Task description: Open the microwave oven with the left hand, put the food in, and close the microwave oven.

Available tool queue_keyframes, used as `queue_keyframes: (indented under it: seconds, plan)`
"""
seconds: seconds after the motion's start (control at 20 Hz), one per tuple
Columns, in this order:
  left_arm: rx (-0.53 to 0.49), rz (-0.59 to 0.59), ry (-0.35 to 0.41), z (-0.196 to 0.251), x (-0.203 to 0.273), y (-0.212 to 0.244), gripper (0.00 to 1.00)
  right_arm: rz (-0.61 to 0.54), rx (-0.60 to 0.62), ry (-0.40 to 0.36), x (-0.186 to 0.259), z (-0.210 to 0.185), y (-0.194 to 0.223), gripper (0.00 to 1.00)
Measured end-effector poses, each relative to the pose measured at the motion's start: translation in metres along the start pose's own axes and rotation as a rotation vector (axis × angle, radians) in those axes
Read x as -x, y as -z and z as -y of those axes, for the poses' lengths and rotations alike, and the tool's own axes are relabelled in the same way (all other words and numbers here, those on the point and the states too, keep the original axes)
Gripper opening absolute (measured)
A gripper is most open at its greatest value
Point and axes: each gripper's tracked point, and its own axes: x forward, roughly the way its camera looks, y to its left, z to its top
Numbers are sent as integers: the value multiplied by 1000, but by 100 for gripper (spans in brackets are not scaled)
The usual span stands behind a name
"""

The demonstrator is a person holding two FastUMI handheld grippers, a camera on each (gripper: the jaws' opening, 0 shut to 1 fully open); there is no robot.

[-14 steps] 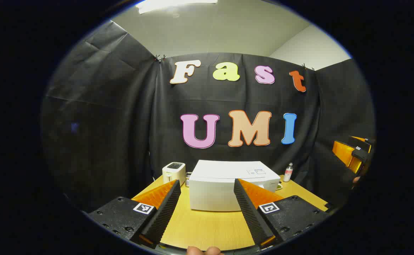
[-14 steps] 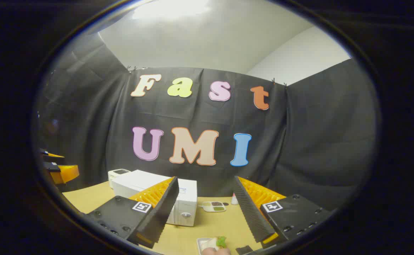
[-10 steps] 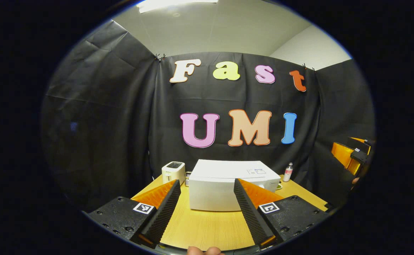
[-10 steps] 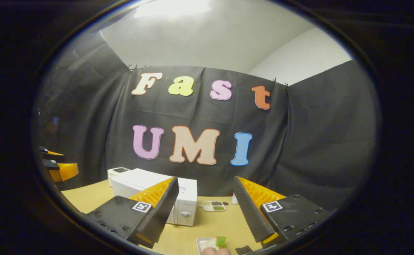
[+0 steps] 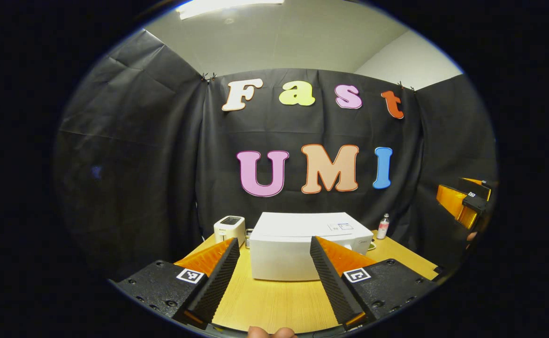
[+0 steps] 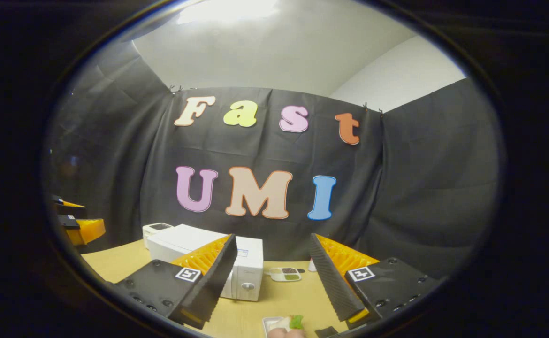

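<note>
Left gripper [image 5: 274, 277] wide open, empty, above near edge of light wooden worktop [image 5: 274, 300]. Small white toaster [image 5: 230, 228] at far left corner; white box-shaped microwave oven [image 5: 302, 244] mid-worktop, door closed; small clear bottle [image 5: 383, 226] at far right. Right gripper [image 6: 272, 281] wide open, empty; white tray of food with green leaf [image 6: 286, 323] at near edge below it

White microwave [image 5: 302, 244]; wood-grain yellow table [image 5: 274, 300]; white tray [image 6: 274, 323], green food [image 6: 296, 321].
</note>
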Motion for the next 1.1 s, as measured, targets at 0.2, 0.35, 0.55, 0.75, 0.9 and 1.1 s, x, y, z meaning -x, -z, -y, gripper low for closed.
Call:
queue_keyframes:
  seconds: [0.2,0.35,0.55,0.75,0.9,1.1]
  plan:
    - [-6,0,1,1,-4,0,92,-2,-11,3,-2,3,-1,97]
    - [-4,-3,2,1,-4,0,92,0,-10,5,-1,4,0,96]
    - [-11,-2,9,6,-4,1,92,-6,-20,4,1,6,2,96]
    - [-14,4,14,11,-2,1,92,-1,-17,4,2,9,0,96]
    - [-11,4,14,14,-4,4,92,-5,-20,1,1,10,2,97]
    - [1,-20,19,19,-14,17,93,-4,-20,-1,1,16,1,97]
